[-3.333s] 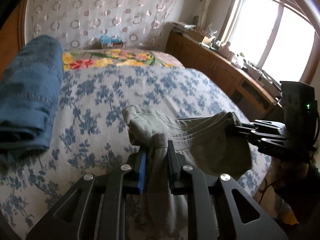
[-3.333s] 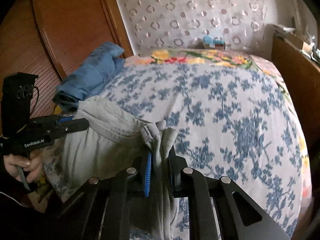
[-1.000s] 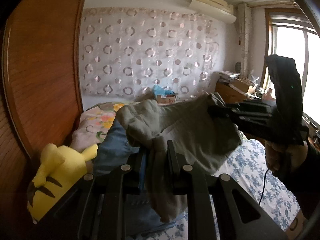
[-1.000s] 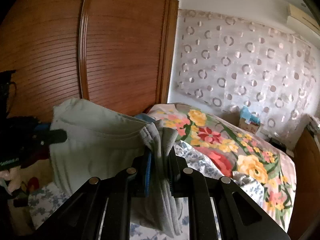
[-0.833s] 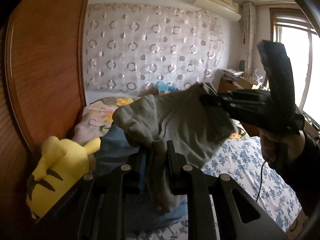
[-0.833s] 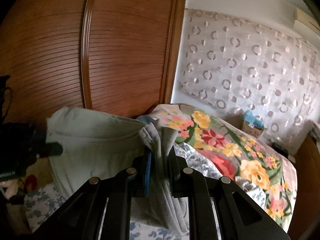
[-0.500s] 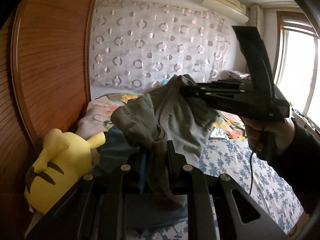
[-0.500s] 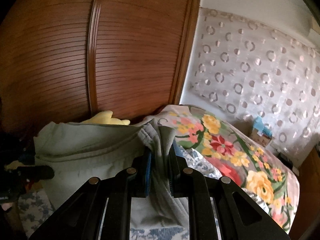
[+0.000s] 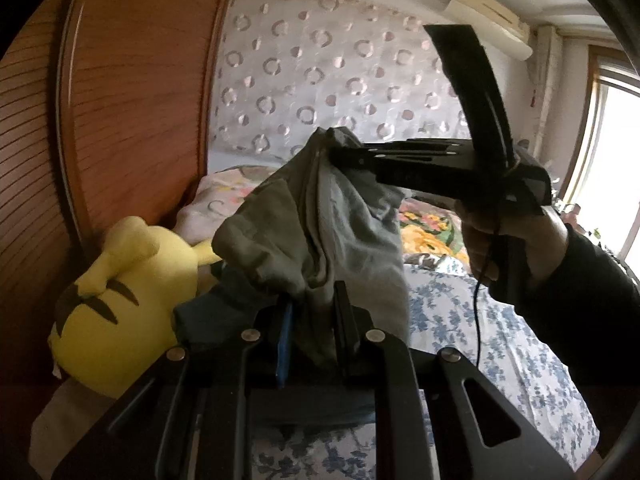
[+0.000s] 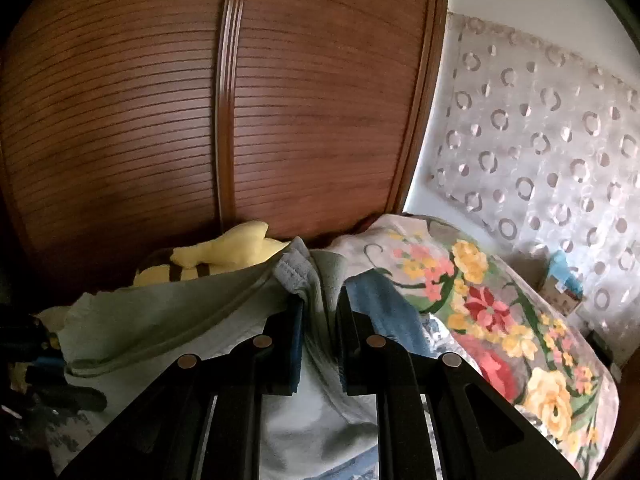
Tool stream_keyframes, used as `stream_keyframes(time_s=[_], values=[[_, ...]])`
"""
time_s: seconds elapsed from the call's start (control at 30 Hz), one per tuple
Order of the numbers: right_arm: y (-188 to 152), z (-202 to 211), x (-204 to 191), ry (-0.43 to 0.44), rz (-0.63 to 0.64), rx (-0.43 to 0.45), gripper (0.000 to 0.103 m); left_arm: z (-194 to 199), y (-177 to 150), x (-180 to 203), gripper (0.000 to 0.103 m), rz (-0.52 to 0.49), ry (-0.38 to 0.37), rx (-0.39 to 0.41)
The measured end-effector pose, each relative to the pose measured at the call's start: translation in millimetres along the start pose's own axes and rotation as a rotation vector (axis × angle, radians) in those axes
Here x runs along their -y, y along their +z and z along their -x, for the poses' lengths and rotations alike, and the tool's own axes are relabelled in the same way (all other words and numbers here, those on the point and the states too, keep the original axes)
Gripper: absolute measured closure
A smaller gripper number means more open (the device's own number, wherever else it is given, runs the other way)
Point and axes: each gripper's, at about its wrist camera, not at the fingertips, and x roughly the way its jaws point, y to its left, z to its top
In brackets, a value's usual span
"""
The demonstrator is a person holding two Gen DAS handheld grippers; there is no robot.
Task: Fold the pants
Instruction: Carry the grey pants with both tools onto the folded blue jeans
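Observation:
The grey-green pants (image 9: 320, 224) hang folded between both grippers, held in the air over the head end of the bed. My left gripper (image 9: 314, 312) is shut on one bunched corner of the pants. My right gripper (image 10: 320, 308) is shut on the other corner by the waistband (image 10: 294, 270); it also shows in the left wrist view (image 9: 340, 154), gripping the top edge. The pants (image 10: 168, 320) stretch left in the right wrist view toward the left gripper (image 10: 44, 364). Folded blue jeans (image 10: 384, 304) lie just below.
A yellow plush toy (image 9: 120, 288) lies against the wooden slatted wardrobe (image 10: 200, 120). A floral pillow (image 10: 492, 320) and blue-flowered bedsheet (image 9: 480, 328) cover the bed. A circle-patterned curtain (image 9: 320, 80) hangs behind; a window (image 9: 612, 160) is at right.
Both grippers carried the pants up from the bed and toward the wardrobe and pillow end. The two grippers came closer together, so the pants hang more bunched.

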Motion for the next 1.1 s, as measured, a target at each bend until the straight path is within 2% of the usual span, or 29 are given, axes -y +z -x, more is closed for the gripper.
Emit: stream_keyframes(time_s=[0.3,0.4,0.5,0.53,0.7,0.8,0.9,1.0,1.1], values=[[-3,-5,11,0.015,-0.063,0.004,0.088,-5,-5,-5,0.084,0.025,0.032,-0.021],[-1,-6,5,0.003,-0.060,0.012,0.081,-8,-5,-5,0.084,0.023,0.035,-0.029],[1,-8,2,-0.015,-0.063,0.000,0.063,-11,-6,-7,0.084,0.024,0.034,-0.039],[1,-6,2,-0.033,-0.064,0.004,0.061,-11,-6,-8,0.084,0.025,0.033,-0.040],[2,4,7,-0.040,-0.115,0.024,0.061,-13,-6,-10,0.084,0.022,0.038,-0.044],[-5,10,5,-0.002,-0.114,0.028,0.061,-14,-7,-9,0.084,0.015,0.043,-0.047],[-16,1,8,-0.005,-0.108,-0.015,0.061,-18,-11,-11,0.084,0.015,0.057,-0.059],[-27,-12,17,-0.025,-0.120,-0.049,0.069,-22,-15,-16,0.084,0.023,0.065,-0.076],[-32,-29,29,-0.070,-0.149,-0.084,0.072,-26,-19,-18,0.084,0.019,0.075,-0.094]])
